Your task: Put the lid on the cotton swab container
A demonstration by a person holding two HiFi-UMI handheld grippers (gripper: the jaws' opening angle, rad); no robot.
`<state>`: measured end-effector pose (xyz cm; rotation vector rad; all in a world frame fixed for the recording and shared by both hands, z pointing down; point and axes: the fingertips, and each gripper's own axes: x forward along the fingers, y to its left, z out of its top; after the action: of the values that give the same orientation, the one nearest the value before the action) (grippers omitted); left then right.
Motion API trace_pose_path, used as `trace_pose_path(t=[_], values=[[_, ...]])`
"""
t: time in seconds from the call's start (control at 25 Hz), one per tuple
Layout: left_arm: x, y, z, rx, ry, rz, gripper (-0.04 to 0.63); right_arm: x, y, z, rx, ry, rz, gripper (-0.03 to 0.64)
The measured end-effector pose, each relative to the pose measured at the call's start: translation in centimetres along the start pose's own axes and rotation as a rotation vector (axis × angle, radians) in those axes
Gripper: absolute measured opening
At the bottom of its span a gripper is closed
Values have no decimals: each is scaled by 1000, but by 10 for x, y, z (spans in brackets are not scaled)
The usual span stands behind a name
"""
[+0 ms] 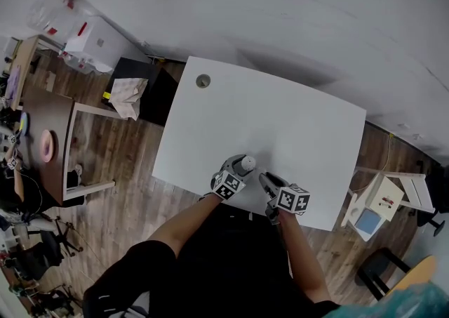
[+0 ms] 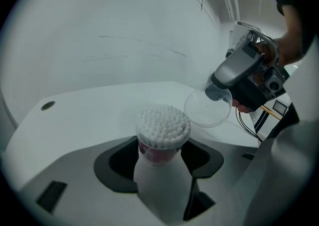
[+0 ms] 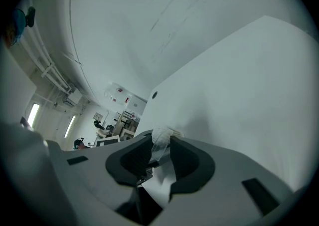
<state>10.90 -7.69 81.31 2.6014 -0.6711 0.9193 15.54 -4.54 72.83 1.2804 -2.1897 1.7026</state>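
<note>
Left gripper [image 1: 237, 169] has its jaws wide, clamped on the cotton swab container [image 2: 159, 182]. The container is upright, the swabs [image 2: 163, 124] fill its open top, and the lid is not on yet. It sits at the table [image 1: 280, 109] near edge, about mid-width; can't tell if it rests on the surface. Right gripper [image 2: 219, 92] has its jaws nearly together, pinching the clear lid [image 2: 207, 111] by its rim. The lid is tilted, just right of the swab tops, not touching. There's a grommet hole [image 1: 203, 81] at the far left corner.

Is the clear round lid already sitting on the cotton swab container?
No, the clear round plastic lid hangs beside the uncovered white cotton swab container.
</note>
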Motion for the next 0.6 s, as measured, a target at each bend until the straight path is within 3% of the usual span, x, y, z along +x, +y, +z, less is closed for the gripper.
trace_pose_path(t=[0.6], values=[[-2, -7, -4, 40, 17, -20, 270, 7, 23, 4, -55, -4, 46, 119]])
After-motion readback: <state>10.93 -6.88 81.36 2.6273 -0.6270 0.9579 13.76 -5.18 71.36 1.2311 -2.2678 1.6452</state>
